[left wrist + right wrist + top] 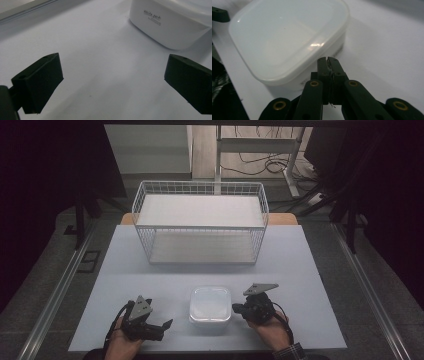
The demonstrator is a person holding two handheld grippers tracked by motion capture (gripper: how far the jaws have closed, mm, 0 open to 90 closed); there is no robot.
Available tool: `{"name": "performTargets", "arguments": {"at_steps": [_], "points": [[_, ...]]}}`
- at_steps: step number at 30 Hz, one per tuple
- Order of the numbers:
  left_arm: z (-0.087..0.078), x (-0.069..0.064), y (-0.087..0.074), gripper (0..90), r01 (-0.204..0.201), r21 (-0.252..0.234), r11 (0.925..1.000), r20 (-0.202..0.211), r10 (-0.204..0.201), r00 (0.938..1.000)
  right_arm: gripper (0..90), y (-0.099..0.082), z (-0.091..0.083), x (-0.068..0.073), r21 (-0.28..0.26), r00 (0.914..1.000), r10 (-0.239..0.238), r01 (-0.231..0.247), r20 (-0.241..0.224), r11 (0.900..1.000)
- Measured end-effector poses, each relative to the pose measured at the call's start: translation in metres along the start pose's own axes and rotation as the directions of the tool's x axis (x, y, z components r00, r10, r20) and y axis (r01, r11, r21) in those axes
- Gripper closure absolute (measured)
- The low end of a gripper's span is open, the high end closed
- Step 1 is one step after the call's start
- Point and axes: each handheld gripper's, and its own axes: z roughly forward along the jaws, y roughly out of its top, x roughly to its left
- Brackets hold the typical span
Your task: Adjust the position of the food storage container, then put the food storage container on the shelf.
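A white lidded plastic box (210, 305) sits on the table near the front edge, between my two grippers. Its side (165, 27) carries small dark lettering, and its translucent lid (287, 37) is on. My left gripper (162, 326) rests to the box's left, its jaws wide open with bare table between them (112, 80). My right gripper (235, 309) lies just right of the box, its jaws pressed together (328, 60) with nothing between them, their tips close to the box's rim.
A white wire basket shelf (200, 222) with two levels stands at the back of the pale table (300, 270). Beyond it stand a table frame and cables on the floor. Metal rails run along both sides of the table.
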Motion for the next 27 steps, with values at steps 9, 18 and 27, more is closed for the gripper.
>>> {"name": "performTargets", "arguments": {"at_steps": [9, 18, 27], "points": [[0.0, 0.0, 0.0, 1.3, 0.0, -0.011, 0.9999, 0.02, 0.0, 0.9998, 33.2, -0.016, -0.02, -0.016, -0.086, 0.993, -0.047, 0.056, 0.108, 0.9947], [0.002, 0.0, 0.0, 3.2, 0.007, -0.019, 0.9998, 0.052, -0.006, 0.9986, 18.1, -0.02, -0.025, -0.02, -0.133, 0.9929, -0.04, 0.055, 0.112, 0.9896], [0.002, -0.004, 0.009, 3.7, 0.027, 0.017, 0.9995, 0.054, -0.028, 0.9982, 21.4, -0.013, -0.029, -0.015, -0.126, 0.9978, -0.002, 0.011, 0.066, 0.992]]}}
